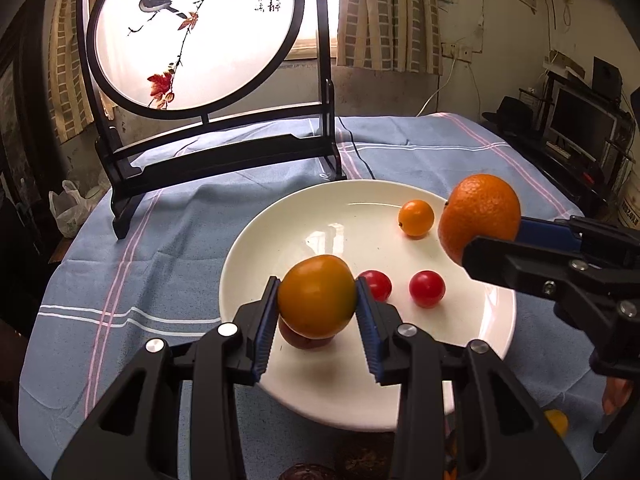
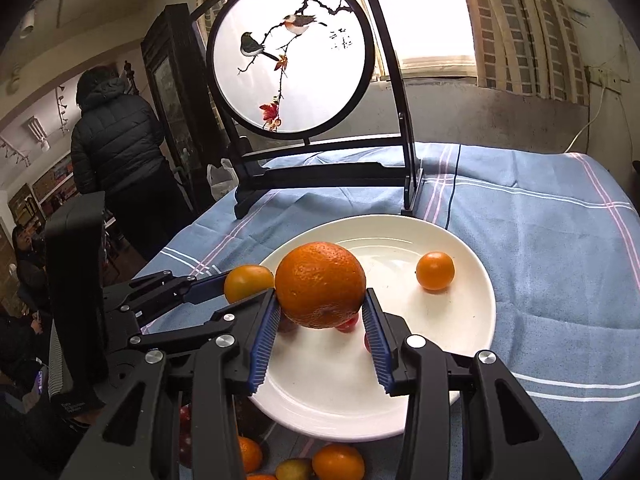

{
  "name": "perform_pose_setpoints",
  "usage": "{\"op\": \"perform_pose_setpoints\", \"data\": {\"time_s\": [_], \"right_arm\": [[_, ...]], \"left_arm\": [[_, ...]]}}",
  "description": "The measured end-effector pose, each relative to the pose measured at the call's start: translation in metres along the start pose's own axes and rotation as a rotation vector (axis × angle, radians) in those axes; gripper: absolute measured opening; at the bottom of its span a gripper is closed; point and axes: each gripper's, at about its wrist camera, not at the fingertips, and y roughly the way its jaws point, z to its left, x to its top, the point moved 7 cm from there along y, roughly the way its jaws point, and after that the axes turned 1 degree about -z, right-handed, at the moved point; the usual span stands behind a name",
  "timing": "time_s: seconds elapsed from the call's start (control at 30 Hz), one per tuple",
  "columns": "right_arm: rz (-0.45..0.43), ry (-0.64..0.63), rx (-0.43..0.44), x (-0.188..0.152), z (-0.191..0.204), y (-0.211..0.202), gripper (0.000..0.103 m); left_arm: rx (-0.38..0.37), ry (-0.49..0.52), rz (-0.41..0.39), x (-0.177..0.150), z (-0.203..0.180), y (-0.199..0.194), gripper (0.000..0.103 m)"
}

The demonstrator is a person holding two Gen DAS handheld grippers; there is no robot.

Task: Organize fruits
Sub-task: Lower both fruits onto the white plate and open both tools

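Since both fruits ride above the white plate (image 1: 256, 240), you're set to drop them in with what's already there: your left gripper (image 1: 317, 300) has its pads squeezed on a smooth yellow-orange fruit (image 1: 317, 297) at lower centre of the left view, and your right gripper (image 2: 322, 312) is clamped on the big dimpled orange (image 2: 320, 284) mid-frame in its own view. Both grips sit at the fruit's widest part, so slip looks unlikely. On the plate: a small orange (image 1: 416, 218) toward its upper right and two cherry tomatoes (image 1: 427, 289) (one half hidden). More fruit (image 2: 338, 460) waits off-plate, bottom edge of the right view.
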Motion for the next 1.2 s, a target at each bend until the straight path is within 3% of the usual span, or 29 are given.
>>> {"op": "perform_pose_setpoints", "data": {"time_s": [0.7,0.83,1.1,1.17,1.2], "right_arm": [[0.030,0.022,-0.045,-0.008,-0.022,0.008,0.043],[0.024,0.005,-0.089,-0.007,-0.026,0.007,0.043],[0.085,-0.023,-0.107,-0.022,-0.021,0.032,0.043],[0.082,-0.021,-0.106,-0.022,-0.020,0.034,0.044],[0.068,-0.011,-0.105,-0.021,-0.022,0.034,0.053]], "left_arm": [[0.018,0.031,0.004,-0.004,-0.002,0.004,0.037],[0.019,0.017,0.002,-0.003,0.001,0.005,0.037],[0.006,0.078,0.023,-0.010,-0.019,0.015,0.037],[0.017,0.077,0.014,-0.010,-0.018,0.016,0.044],[0.026,0.075,0.007,-0.009,-0.017,0.015,0.052]]}}
